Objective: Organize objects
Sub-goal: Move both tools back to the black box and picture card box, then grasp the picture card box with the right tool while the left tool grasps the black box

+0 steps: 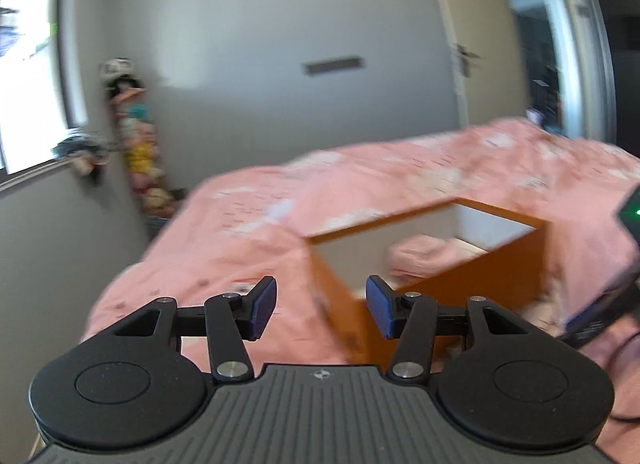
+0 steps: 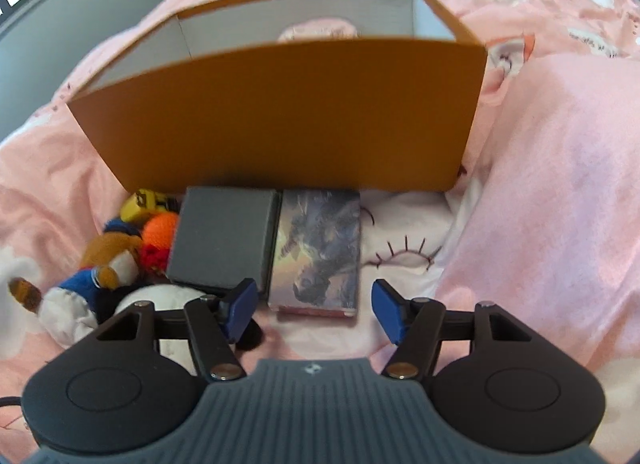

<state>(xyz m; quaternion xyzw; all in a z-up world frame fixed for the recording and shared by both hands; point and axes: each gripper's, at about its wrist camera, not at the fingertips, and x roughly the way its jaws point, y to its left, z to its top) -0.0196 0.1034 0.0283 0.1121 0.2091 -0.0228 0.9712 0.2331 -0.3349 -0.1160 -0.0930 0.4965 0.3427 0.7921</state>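
Jaws of both the right gripper [image 2: 314,310] and left gripper [image 1: 321,306] are spread, empty. Right should lower squarely over the picture box [image 2: 318,250] lying near the orange bin [image 2: 280,112] on the bed [image 2: 560,184].

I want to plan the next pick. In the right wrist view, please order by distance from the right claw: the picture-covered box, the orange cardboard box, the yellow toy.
1. Picture-covered flat box: just ahead of the open right claw, on the pink bedding.
2. Yellow toy: farther, to the left, at the carton's base.
3. Open orange cardboard box: behind everything; its near wall is about level with the toy.
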